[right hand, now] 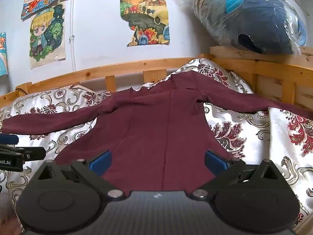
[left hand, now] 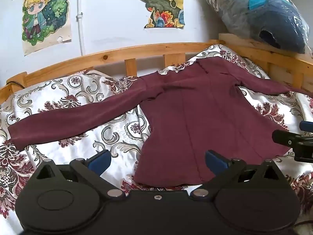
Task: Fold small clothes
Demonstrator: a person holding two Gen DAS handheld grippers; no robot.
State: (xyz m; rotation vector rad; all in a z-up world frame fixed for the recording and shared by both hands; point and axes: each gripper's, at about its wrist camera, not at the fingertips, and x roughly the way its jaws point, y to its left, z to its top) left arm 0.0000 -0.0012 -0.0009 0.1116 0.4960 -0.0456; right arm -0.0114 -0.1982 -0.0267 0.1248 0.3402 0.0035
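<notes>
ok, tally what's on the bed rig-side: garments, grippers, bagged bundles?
Maroon long-sleeved top: 1
Grippers, left gripper and right gripper, jaws open: 2
Plastic-wrapped bundle on the bed frame: 1
Total: 4

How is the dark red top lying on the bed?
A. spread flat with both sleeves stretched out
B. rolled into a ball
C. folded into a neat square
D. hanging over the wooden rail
A: the dark red top lies flat on the flowered bed cover, one sleeve reaching out to each side.
</notes>
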